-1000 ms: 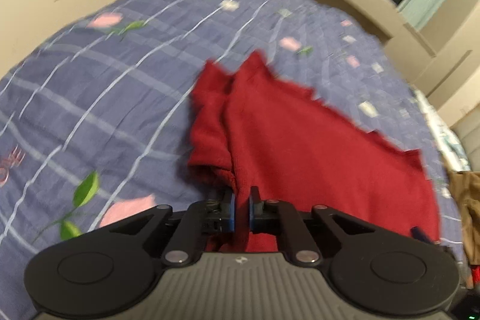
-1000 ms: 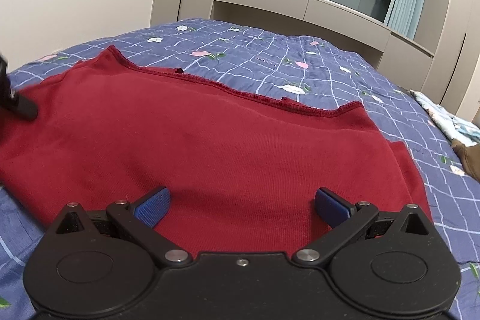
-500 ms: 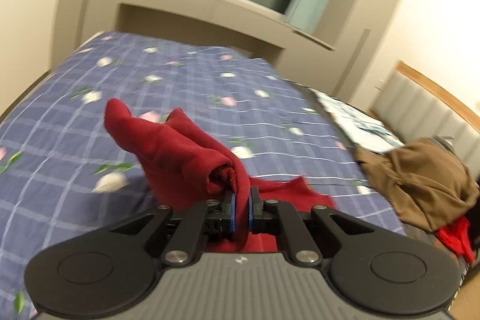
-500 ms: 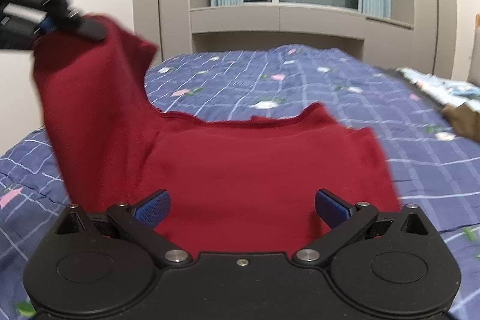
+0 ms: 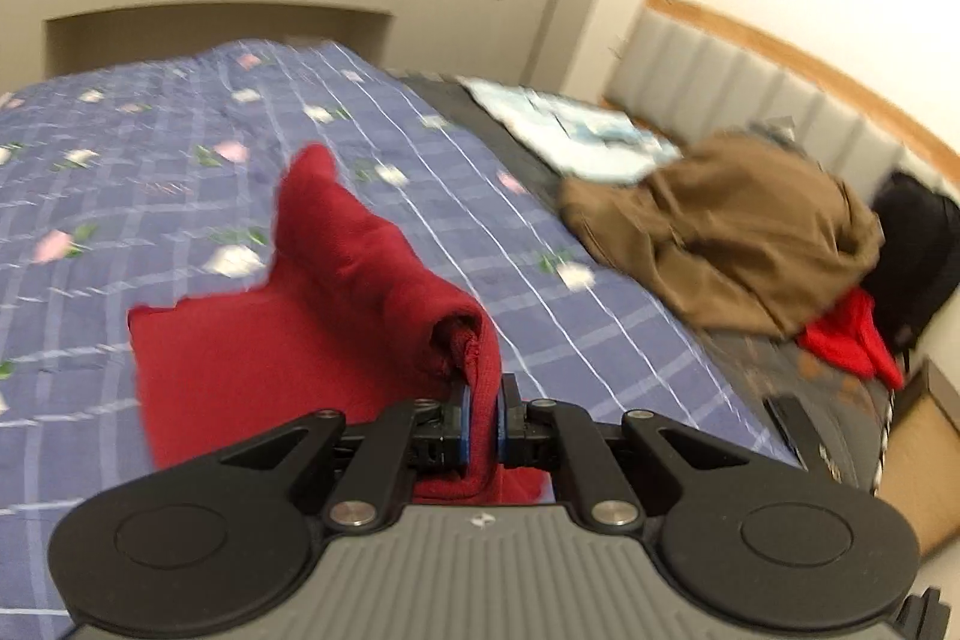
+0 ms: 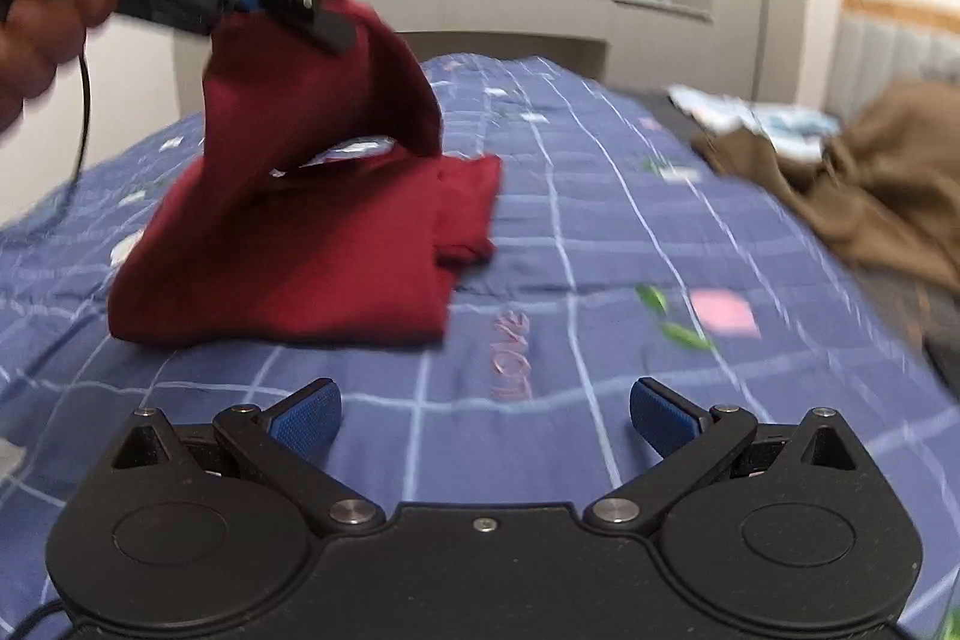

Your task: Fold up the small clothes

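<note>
Blue checked bedding (image 6: 600,232) fills both views, and on it the red garment (image 6: 312,256) is lying partly flat. One side of it has been lifted off the bed and swung across since a second ago, when it was spread wide under the right gripper. That raised flap is now arched over the flat half, pinched by the left gripper (image 5: 483,415), whose jaws are closed tight on a bunched fold of red cloth. The right gripper (image 6: 485,409) has been drawn back clear of the garment and is held over bare bedding, jaws wide apart and holding nothing. A first fold is judged under way, with the flap yet to be laid down. Beyond the garment, a brown heap of clothing (image 5: 738,244) is seen.
</note>
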### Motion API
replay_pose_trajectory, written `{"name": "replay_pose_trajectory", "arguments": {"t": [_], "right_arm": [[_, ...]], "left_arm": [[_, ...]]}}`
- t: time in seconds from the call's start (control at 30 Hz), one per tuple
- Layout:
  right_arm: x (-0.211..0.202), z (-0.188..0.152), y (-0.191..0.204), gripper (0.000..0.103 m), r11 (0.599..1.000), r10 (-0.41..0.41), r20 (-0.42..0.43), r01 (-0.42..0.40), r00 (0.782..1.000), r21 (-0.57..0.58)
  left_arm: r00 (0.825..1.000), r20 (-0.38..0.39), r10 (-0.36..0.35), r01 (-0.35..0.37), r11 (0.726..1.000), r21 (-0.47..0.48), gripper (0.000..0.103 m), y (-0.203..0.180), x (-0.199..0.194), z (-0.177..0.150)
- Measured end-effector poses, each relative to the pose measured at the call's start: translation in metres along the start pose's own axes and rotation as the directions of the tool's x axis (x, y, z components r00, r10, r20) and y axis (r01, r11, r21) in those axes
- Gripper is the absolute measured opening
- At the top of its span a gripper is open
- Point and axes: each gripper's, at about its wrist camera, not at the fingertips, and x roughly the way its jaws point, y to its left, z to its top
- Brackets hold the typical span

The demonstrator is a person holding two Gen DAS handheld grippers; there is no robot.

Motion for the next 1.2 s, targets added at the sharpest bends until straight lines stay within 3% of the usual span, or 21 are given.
{"name": "replay_pose_trajectory", "arguments": {"t": [0.23,0.3,0.37,0.53,0.63,0.77,0.83,0.97,1.07,1.2], "right_arm": [[0.005,-0.004,0.001,0.103,1.0,0.011,-0.007,-0.011,1.0,0.024],[0.007,-0.002,-0.001,0.103,0.999,0.02,-0.007,-0.019,1.0,0.031],[0.007,-0.001,-0.004,0.103,0.998,0.033,-0.009,-0.033,0.999,0.051],[0.008,0.0,-0.013,0.103,0.992,0.073,-0.003,-0.072,0.997,0.106],[0.006,0.002,-0.019,0.103,0.985,0.102,-0.003,-0.101,0.995,0.143],[0.004,0.017,-0.036,0.103,0.946,0.201,0.058,-0.209,0.978,0.246],[0.014,0.033,-0.045,0.103,0.918,0.244,0.07,-0.254,0.967,0.305],[0.051,0.074,-0.062,0.103,0.85,0.359,0.083,-0.362,0.93,0.382],[0.095,0.107,-0.071,0.102,0.783,0.454,0.069,-0.434,0.888,0.446],[0.152,0.135,-0.074,0.096,0.734,0.524,-0.008,-0.446,0.852,0.512]], "left_arm": [[0.988,-0.151,0.026,-0.025,1.0,0.005,0.012,-0.014,0.049,-0.027],[0.989,-0.144,0.015,-0.017,1.0,-0.013,0.028,-0.01,0.044,-0.031],[0.993,-0.115,0.008,-0.012,0.999,-0.033,0.069,-0.003,0.031,-0.03],[0.996,-0.044,0.079,-0.082,0.993,-0.089,0.091,0.02,-0.006,-0.033],[0.99,-0.026,0.138,-0.14,0.976,-0.164,0.094,0.048,-0.028,-0.045],[0.97,-0.107,0.221,-0.242,0.931,-0.275,0.095,0.09,-0.035,-0.068],[0.973,-0.123,0.195,-0.226,0.912,-0.341,0.095,0.106,-0.034,-0.078],[0.987,-0.141,0.076,-0.131,0.887,-0.443,0.089,0.122,-0.023,-0.093],[0.983,-0.177,0.042,-0.118,0.887,-0.446,0.081,0.124,-0.014,-0.104],[0.984,-0.175,0.022,-0.1,0.885,-0.455,0.075,0.127,-0.01,-0.106]]}}
